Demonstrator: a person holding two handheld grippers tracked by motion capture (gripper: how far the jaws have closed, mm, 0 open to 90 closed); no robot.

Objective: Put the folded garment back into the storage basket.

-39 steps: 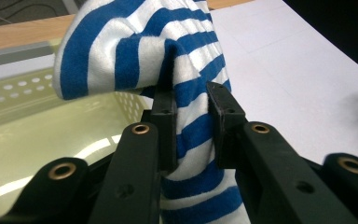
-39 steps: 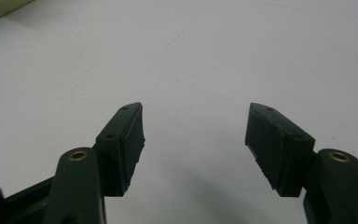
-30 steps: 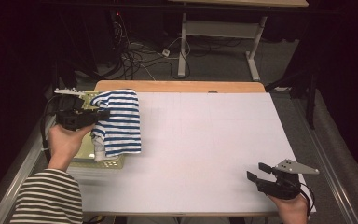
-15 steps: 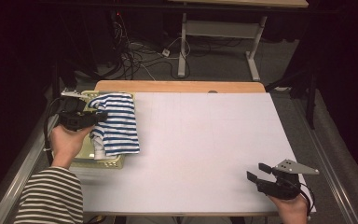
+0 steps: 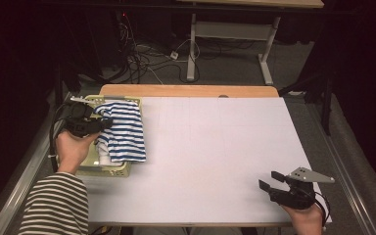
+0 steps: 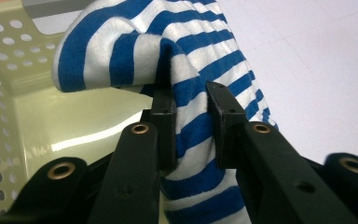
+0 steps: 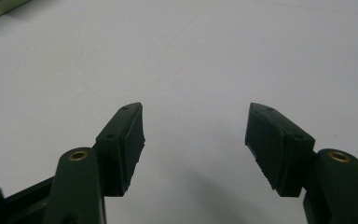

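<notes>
My left gripper [image 6: 191,121] pinches the striped cloth [image 5: 123,131], draped over the basket [image 5: 108,170] rim; my right gripper [image 5: 273,182] (apparently just above the table [image 5: 215,147]) gapes empty.

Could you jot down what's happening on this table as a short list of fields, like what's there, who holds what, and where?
Surface: white table
Container: pale yellow perforated basket at the table's left edge
Cloth: blue-and-white striped cloth, draped over the basket's rim onto the table
Left hand-held gripper: jaws shut on a fold of the striped cloth, over the basket
Right hand-held gripper: jaws open, nothing between them, at the table's near right corner
Person: striped sleeve on the left arm
</notes>
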